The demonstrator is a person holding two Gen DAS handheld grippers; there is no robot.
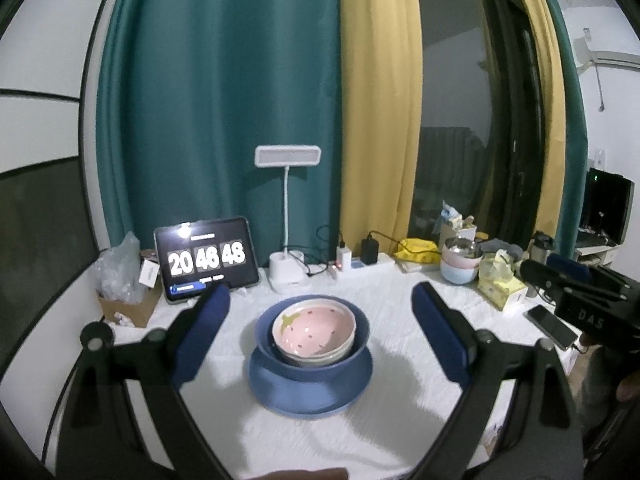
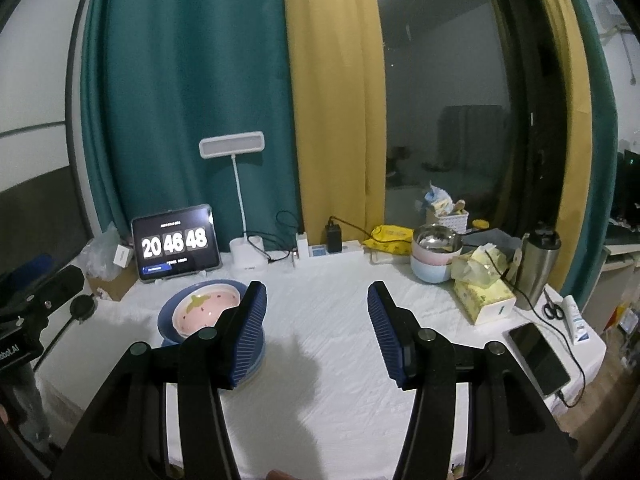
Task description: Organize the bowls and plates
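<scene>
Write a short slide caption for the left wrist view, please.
Open left gripper above nested pink bowl, blue bowl and blue plate.

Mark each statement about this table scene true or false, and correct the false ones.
1. The pink strawberry bowl sits nested inside the blue bowl. True.
2. The blue bowl rests on a blue plate. True.
3. The left claw is clamped on the blue plate. False: its jaws stand open on either side of the stack, touching nothing.
4. The tablet shows a clock and stands at the back left of the table. True.
5. The right claw holds a bowl. False: it is open and empty over the white tablecloth.
6. The phone lies on top of the tissue box. False: it lies flat on the cloth, nearer the camera than the box.
</scene>
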